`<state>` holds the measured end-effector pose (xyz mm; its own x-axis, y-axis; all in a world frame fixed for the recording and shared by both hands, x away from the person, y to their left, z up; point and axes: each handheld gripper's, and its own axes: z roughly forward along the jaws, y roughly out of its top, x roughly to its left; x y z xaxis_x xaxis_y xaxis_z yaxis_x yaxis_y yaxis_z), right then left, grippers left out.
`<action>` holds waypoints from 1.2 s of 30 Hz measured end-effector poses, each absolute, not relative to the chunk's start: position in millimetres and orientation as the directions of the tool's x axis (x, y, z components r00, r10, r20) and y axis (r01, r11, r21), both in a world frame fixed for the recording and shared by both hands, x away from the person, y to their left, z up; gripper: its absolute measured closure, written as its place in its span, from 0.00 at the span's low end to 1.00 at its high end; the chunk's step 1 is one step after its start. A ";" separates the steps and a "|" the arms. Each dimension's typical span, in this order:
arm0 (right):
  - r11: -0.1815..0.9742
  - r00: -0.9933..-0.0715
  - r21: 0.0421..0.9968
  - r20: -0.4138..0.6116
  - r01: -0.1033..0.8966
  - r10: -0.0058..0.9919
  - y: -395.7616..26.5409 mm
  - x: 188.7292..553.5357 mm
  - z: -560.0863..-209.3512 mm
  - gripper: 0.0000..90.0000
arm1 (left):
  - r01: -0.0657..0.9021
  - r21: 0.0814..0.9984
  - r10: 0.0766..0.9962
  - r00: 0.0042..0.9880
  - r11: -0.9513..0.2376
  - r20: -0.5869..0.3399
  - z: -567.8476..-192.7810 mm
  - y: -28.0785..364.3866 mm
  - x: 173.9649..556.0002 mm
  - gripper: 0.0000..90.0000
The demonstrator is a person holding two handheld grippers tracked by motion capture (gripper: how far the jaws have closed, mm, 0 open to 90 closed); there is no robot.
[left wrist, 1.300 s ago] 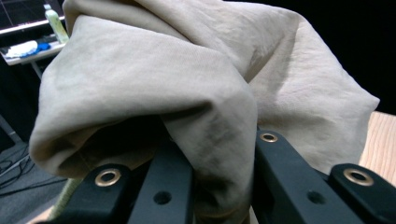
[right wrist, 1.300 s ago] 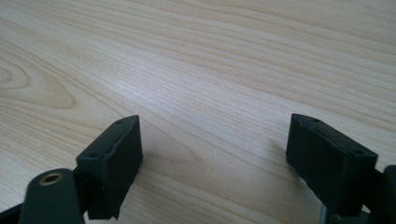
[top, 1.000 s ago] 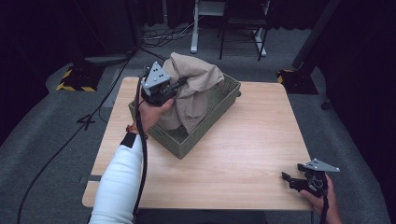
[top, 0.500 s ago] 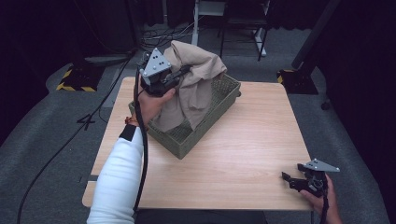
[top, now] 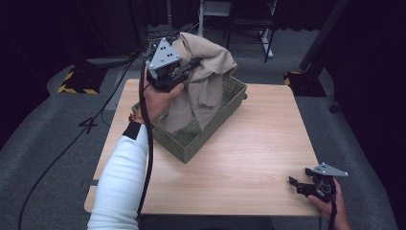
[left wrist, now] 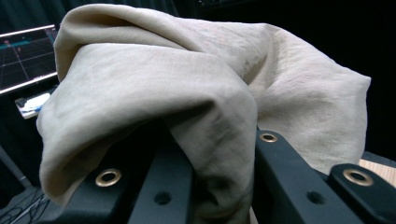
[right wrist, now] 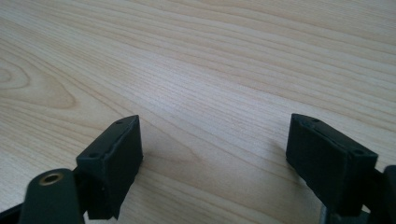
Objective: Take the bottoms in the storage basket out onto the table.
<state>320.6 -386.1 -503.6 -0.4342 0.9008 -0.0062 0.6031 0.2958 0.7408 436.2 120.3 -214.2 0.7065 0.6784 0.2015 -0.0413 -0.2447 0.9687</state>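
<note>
Beige cloth (top: pixel 203 79) is seen in the high view, gathered in a bunch and lifted partly out of an olive-green mesh basket (top: pixel 225 112), with its lower folds hanging down into the basket. The basket is set on the far left part of a light wooden desk (top: pixel 253 153). The left tongs (top: pixel 184 72) are held above the basket's left end by a hand in a white sleeve (top: pixel 122 182), and the upper edge of the cloth is pinched in them. A black cable (top: pixel 146 139) is trailed from these tongs down along the sleeve. The right tongs (top: pixel 299 184) are held low at the near right corner of the desk, well apart from the basket, with nothing between them.

Cloth (left wrist: pixel 196 88) is draped across the left gripper view, above and over the two black jaws. A fold of it is drawn down into the narrow gap between the jaws, which are pressed together on it. Beside the cloth, on its left, a lit screen (left wrist: pixel 25 58) is visible in the dark background, and a strip of the desk (left wrist: pixel 378 168) is seen at the cloth's lower right.

Bare wood grain of the desk (right wrist: pixel 210 70) is shown in the right gripper view. The right tongs (right wrist: pixel 215 158) are spread wide just above it, and nothing is held between the jaws.
</note>
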 end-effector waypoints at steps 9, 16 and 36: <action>0.296 -0.434 0.741 -0.006 0.603 0.901 -386.0 320.6 -503.6 0.21 | -0.078 0.962 0.645 0.728 -0.262 0.235 -193.9 97.1 430.3 0.93; 0.295 -0.434 0.741 -0.005 0.604 0.901 -386.0 320.5 -503.6 0.21 | -0.121 0.959 0.617 0.743 -0.257 0.259 -171.7 84.0 420.3 0.93; 0.297 -0.435 0.742 -0.009 0.601 0.900 -386.2 320.7 -503.7 0.21 | -0.120 0.960 0.365 0.907 -0.253 0.210 -214.7 -6.3 389.3 0.93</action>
